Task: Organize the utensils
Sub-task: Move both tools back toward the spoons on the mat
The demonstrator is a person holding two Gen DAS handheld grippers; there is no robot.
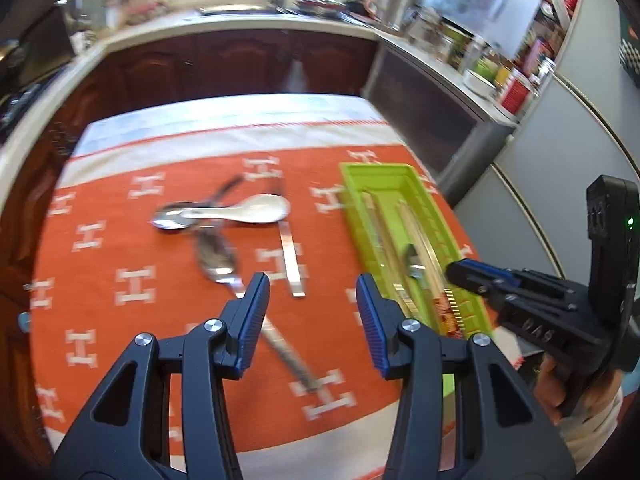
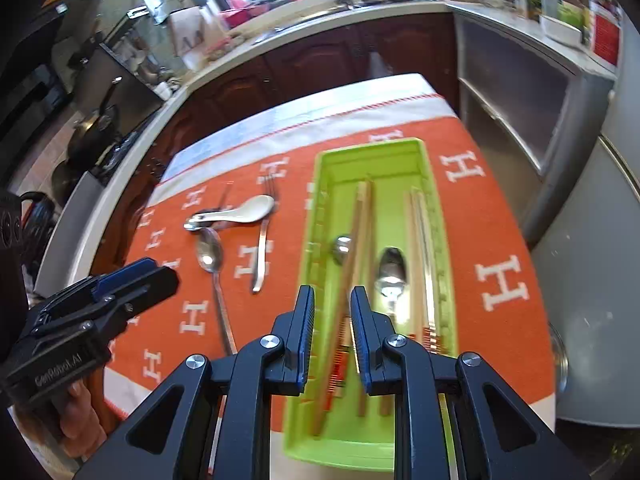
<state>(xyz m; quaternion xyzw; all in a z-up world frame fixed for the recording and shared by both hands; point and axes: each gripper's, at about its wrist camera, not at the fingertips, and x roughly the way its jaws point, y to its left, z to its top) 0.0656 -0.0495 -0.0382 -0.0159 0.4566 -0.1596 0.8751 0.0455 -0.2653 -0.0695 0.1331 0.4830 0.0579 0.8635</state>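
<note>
We hold our left gripper [image 1: 312, 300] spread above the loose spoons [image 1: 218, 256] on the orange cloth [image 1: 120, 248], our right gripper [image 2: 331, 320] parted and empty over the green tray [image 2: 420, 152].

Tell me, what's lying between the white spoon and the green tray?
Only the metal fork, its tines tucked behind the white spoon. Past it, bare orange cloth runs to the green tray, clearest in the right wrist view.

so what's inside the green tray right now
The green tray holds two metal spoons and several chopsticks. One chopstick lies across the smaller spoon, hiding its handle. The right gripper covers the tray's near end.
</note>
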